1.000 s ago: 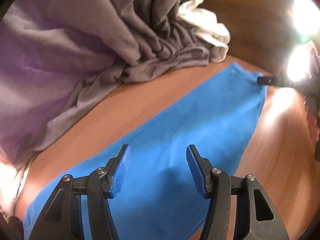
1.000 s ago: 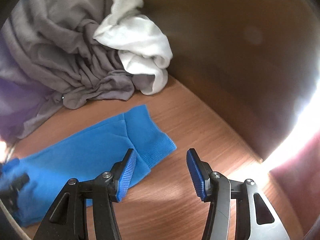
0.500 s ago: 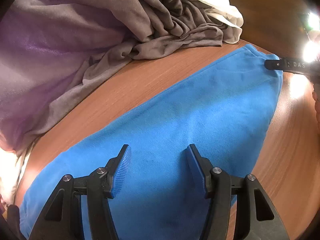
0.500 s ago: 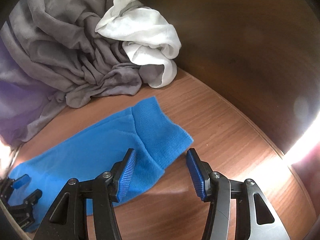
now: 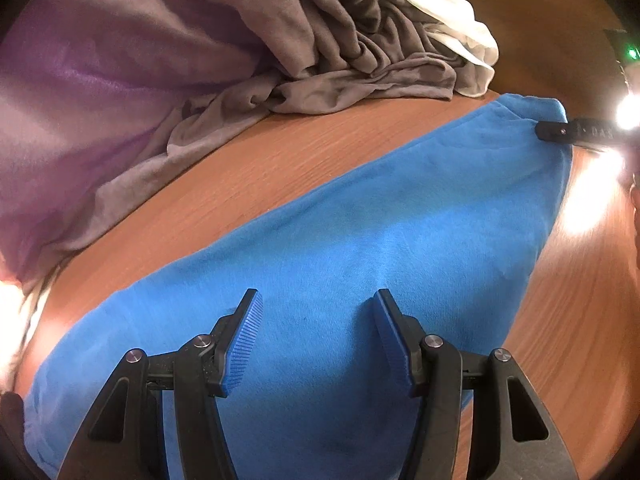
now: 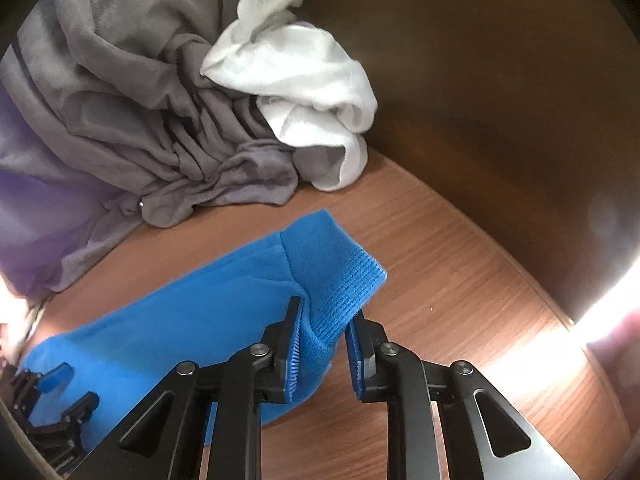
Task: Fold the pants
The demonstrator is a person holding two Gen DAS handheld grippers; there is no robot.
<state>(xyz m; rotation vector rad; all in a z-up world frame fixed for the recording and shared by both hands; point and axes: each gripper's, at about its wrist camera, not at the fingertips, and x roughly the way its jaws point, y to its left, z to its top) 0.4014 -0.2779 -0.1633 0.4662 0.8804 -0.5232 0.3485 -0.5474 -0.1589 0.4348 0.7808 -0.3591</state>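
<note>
Blue pants (image 5: pixel 360 240) flat on wooden table (image 5: pixel 248 172), right gripper (image 6: pixel 322 344) jaws around cuff (image 6: pixel 340 280)

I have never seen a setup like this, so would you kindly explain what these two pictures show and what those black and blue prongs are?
No robot arm is here: a person holds a two-finger grasping tool in each hand, and a fisheye camera on each looks forward along its fingers.

In the left wrist view, the left tool sits with its jaws wide apart over the blue pants, holding nothing.

In the right wrist view, the right tool has its blue pads closed in on the ribbed cuff at one end of the pants.

The pants lie stretched out on a wooden table. Behind them sits a heap of other laundry: a grey garment, a white cloth and purple fabric.
</note>
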